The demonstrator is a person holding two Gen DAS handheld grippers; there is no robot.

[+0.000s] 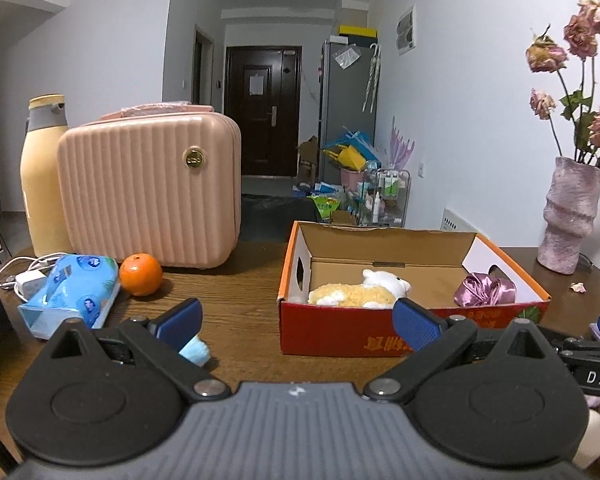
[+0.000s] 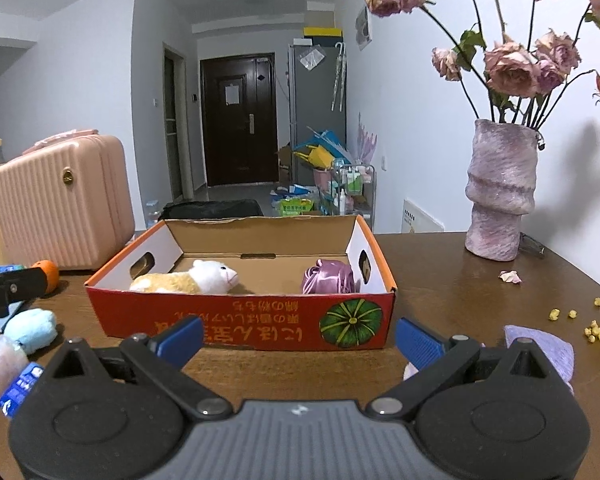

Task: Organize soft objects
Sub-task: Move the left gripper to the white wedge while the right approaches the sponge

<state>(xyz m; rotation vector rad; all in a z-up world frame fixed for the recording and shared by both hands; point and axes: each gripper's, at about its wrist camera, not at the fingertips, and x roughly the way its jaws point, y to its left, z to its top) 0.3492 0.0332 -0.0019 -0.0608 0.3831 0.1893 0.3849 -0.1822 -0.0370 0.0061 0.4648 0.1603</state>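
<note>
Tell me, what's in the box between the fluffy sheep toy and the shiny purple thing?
Nothing. In the right wrist view, only bare cardboard floor of the box shows between the sheep toy and the purple scrunchie.

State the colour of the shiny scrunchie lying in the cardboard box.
Pinkish purple satin; the scrunchie shows best in the right wrist view, at the box's right end.

Box (image 2: 240,322): red outside, orange rim, green pumpkin print
Plush toy (image 2: 188,278): yellow body, white head
Scrunchie (image 2: 328,278): shiny mauve
Suitcase (image 1: 148,188): pink, ribbed
Vase (image 2: 500,196): mottled lilac
Orange (image 1: 141,274): orange
Gripper pads (image 1: 414,326): blue
</note>
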